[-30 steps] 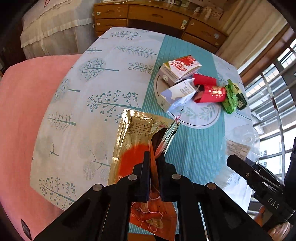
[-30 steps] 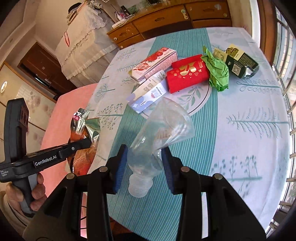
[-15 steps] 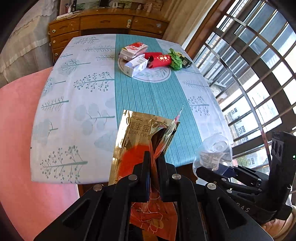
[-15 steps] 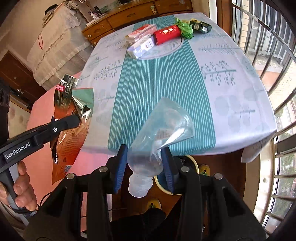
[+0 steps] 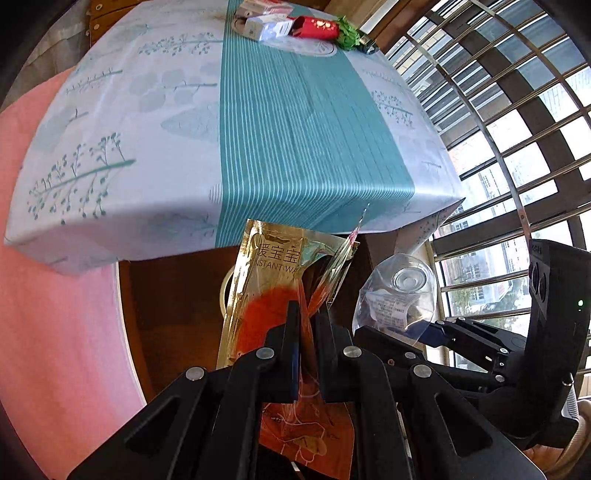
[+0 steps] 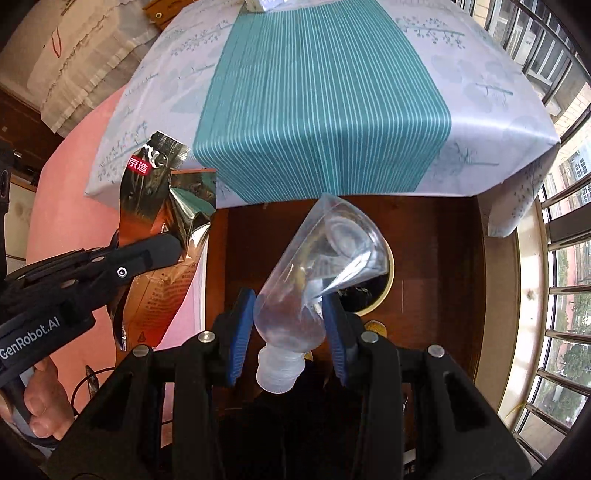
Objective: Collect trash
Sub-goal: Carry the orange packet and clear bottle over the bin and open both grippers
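My left claw (image 5: 306, 325) is clamped tight on a gold-orange foil pouch (image 5: 269, 291). My right claw (image 6: 290, 317) grips a crushed clear bottle (image 6: 325, 258), cap end toward me. Bin (image 6: 384, 288) sits just past the bottle; tablecloth (image 6: 321, 96) w/ more trash (image 5: 295, 26) farther ahead.

Gold-orange foil pouch (image 5: 273, 295) and crushed clear bottle (image 6: 317, 266), both clamped.

Foil pouch (image 5: 273, 291) left of crushed bottle (image 6: 317, 273), both before the table (image 5: 258, 147) edge — bin (image 6: 384, 284) below bottle; leftover wrappers (image 5: 295, 26) at table's far end.
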The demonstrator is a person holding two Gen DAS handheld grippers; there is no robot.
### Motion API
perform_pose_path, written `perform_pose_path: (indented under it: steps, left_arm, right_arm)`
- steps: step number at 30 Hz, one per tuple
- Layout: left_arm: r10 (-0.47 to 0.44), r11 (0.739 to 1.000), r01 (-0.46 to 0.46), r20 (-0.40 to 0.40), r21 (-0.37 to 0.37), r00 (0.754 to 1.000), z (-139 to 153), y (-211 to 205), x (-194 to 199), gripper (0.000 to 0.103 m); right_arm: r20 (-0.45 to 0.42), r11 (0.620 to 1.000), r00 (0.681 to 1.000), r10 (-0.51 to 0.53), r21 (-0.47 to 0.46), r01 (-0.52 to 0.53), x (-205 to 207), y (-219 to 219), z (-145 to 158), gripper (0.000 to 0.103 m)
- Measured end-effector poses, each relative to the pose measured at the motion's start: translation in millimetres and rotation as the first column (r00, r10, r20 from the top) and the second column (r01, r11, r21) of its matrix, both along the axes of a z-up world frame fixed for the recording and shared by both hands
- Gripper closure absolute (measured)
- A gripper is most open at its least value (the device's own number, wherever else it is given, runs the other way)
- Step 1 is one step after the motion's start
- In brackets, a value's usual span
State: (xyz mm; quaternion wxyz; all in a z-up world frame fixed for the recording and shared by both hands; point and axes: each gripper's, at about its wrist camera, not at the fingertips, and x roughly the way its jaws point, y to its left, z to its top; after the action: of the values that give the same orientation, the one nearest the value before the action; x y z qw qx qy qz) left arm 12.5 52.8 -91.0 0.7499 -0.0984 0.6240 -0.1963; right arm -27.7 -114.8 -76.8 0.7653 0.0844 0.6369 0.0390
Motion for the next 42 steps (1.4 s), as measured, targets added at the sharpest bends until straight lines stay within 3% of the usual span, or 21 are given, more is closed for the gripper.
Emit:
perform_pose_path:
  steps: [9, 17, 30, 32, 33, 34, 35, 36, 37, 42]
  left_arm:
    - [0.051, 0.998, -0.045, -0.116, 0.053, 0.992, -126, -2, -19, 0.096]
    - [0.051, 0.996, -0.039, -0.150, 0.082, 0.987, -233, -30, -16, 0.096]
    - [0.052, 0.997, -0.042, -0.167, 0.065, 0.985, -389, -64, 31, 0.096]
    - [0.036, 0.998, -0.028, -0.172, 0.049, 0.984, -407, -66, 37, 0.090]
    - [0.028, 0.999, -0.020, -0.175, 0.047, 0.984, -415, -67, 39, 0.081]
    - [0.018, 0.999, -0.008, -0.182, 0.051, 0.983, -427, -66, 42, 0.064]
    - [0.009, 0.998, 0.001, -0.191, 0.055, 0.981, -438, -66, 47, 0.054]
    - [0.011, 0.998, 0.001, -0.197, 0.062, 0.980, -445, -63, 50, 0.035]
    - [0.018, 0.996, 0.000, -0.201, 0.087, 0.980, -453, -61, 53, 0.025]
    - [0.044, 0.994, -0.024, -0.181, 0.110, 0.983, -466, -49, 62, 0.020]
  right_arm:
    - [-0.085, 0.999, 0.995, -0.045, -0.026, 0.043, -10, -24, -117, 0.069]
    - [-0.110, 0.995, 0.990, -0.087, -0.047, 0.082, -16, -47, -218, 0.069]
    - [-0.035, 0.996, 0.995, -0.093, -0.001, 0.093, -9, -87, -334, 0.068]
    - [-0.035, 0.996, 0.996, -0.085, 0.009, 0.085, -4, -87, -347, 0.068]
    - [-0.035, 0.996, 0.996, -0.085, 0.005, 0.085, -2, -87, -353, 0.068]
    - [-0.036, 0.996, 0.996, -0.086, 0.003, 0.086, 0, -86, -360, 0.068]
    - [-0.038, 0.996, 0.996, -0.085, -0.003, 0.085, 4, -85, -366, 0.065]
    - [-0.045, 0.996, 0.996, -0.081, -0.025, 0.080, 6, -84, -371, 0.056]
    - [-0.050, 0.996, 0.995, -0.082, -0.039, 0.080, 9, -85, -379, 0.054]
    - [-0.045, 0.994, 0.994, -0.101, -0.050, 0.099, 15, -90, -392, 0.050]
